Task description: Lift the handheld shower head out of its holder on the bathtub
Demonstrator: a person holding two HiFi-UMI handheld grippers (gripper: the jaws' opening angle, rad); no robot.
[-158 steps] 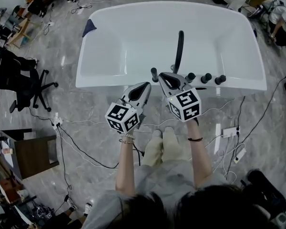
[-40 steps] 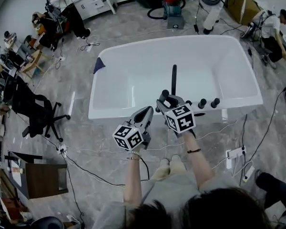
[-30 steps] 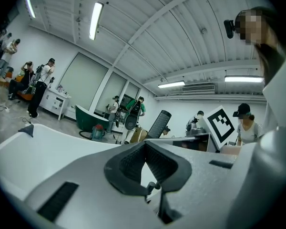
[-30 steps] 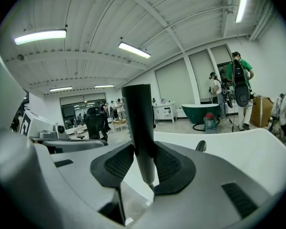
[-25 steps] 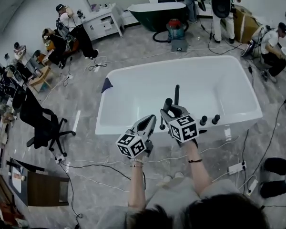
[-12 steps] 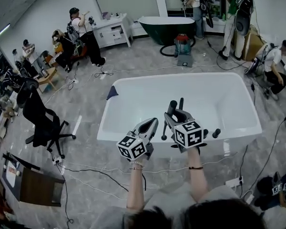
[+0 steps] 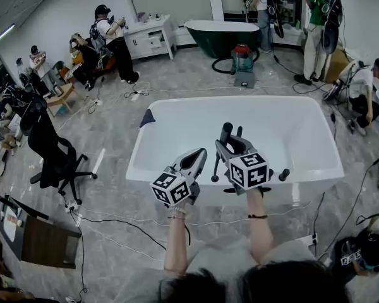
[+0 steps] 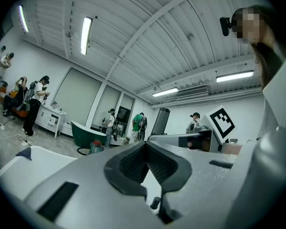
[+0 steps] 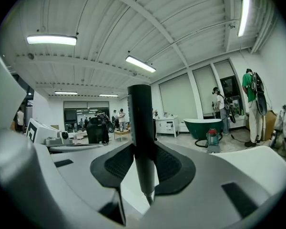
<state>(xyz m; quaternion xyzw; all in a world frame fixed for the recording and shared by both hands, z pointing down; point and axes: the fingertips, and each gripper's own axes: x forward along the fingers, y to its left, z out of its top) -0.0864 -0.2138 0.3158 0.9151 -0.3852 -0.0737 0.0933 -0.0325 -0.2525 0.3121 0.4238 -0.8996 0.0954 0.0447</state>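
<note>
In the head view the white bathtub (image 7: 177, 173) lies in front of me. The black handheld shower head (image 7: 226, 133) stands upright above the tub's near rim, clear of the rim. My right gripper (image 7: 225, 145) is shut on its handle. The right gripper view shows the dark handle (image 9: 141, 123) clamped between the two pads of the right gripper (image 9: 142, 165). My left gripper (image 7: 199, 154) hovers just left of it, shut and holding nothing. In the left gripper view the left gripper's (image 8: 145, 163) pads meet, and the shower head (image 8: 161, 122) rises to the right.
Black tap knobs (image 7: 283, 174) and a spout (image 7: 239, 132) sit on the rim to the right. Cables (image 7: 107, 223) cross the floor near my feet. An office chair (image 7: 50, 156) stands left. A green tub (image 7: 218, 35), a red vacuum (image 7: 243, 59) and several people are behind.
The right gripper has risen with the shower head, which now stands above the tub rim. The left gripper stayed beside it. The head camera has tilted up, showing more room.
</note>
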